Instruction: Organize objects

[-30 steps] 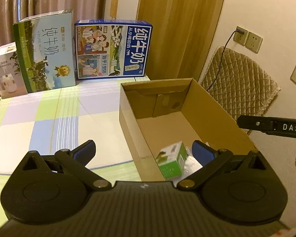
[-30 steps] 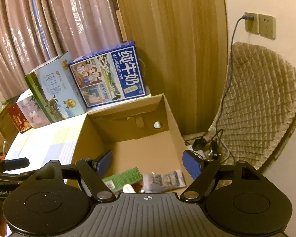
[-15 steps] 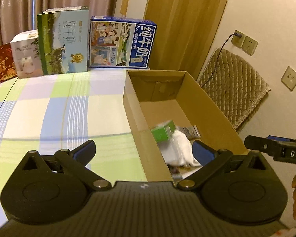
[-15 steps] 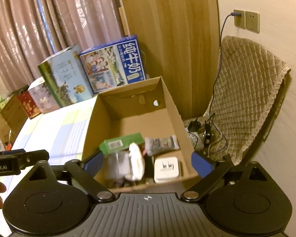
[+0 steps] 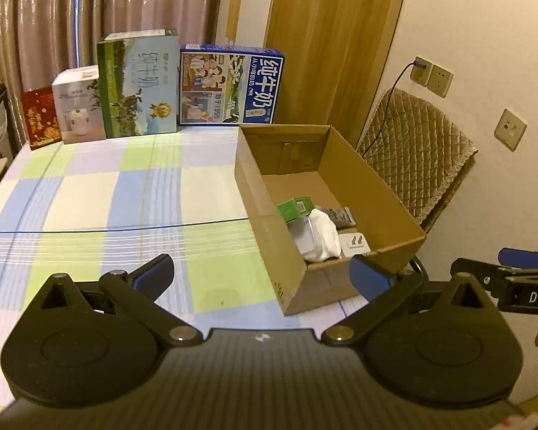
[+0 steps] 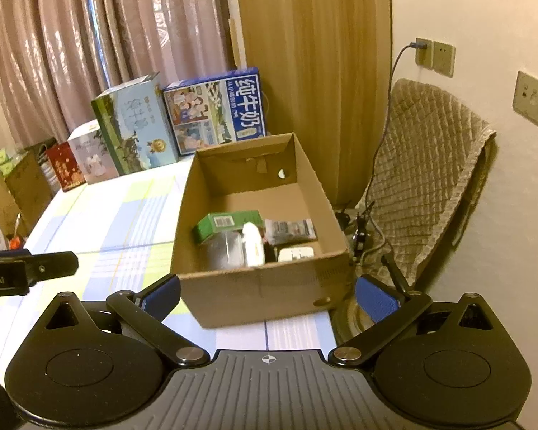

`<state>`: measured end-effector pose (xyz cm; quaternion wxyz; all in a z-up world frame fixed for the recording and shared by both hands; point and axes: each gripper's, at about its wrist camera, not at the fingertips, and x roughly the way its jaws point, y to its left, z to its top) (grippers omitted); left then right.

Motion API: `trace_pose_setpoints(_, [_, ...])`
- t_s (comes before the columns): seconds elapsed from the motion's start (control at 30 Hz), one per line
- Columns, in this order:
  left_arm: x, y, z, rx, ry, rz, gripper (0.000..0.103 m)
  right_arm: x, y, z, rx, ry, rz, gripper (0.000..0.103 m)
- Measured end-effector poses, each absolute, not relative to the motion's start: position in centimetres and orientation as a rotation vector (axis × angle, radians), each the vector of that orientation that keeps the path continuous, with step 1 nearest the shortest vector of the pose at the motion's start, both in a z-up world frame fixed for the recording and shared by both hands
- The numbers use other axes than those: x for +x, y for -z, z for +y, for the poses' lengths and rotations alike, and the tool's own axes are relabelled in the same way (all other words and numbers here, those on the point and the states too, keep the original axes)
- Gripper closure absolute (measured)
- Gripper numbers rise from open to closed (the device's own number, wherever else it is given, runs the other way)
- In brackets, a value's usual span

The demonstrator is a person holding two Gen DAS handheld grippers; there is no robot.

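Milk cartons (image 5: 231,86) read "纯牛奶" at table's (image 5: 89,193) far edge; box (image 6: 254,286) at right edge; both grippers (image 5: 260,277) (image 6: 269,295) spread, empty.

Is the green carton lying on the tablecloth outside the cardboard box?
No, the green carton lies inside the cardboard box, beside a white cloth.

Counting one open cardboard box (image 6: 254,286) at centre frame. Holding inside, near end: one green carton (image 6: 226,224), one white cloth (image 6: 253,243), one dark packet (image 6: 290,230), one white plug adapter (image 6: 296,253). Standing along upper left: four upright boxes — red (image 5: 39,118), white (image 5: 78,107), green milk (image 5: 140,86), blue milk (image 5: 229,86).
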<state>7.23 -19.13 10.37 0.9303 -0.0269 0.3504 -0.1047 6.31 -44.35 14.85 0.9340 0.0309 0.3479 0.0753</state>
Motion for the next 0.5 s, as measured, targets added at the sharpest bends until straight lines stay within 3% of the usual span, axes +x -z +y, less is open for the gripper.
trace_pose_setpoints(0.5, [1.8,-9.6,-17.2,-0.061,0.188,0.743,0.001,1.9,-14.3,-41.8,0.035,-0.189,0.730,0.002])
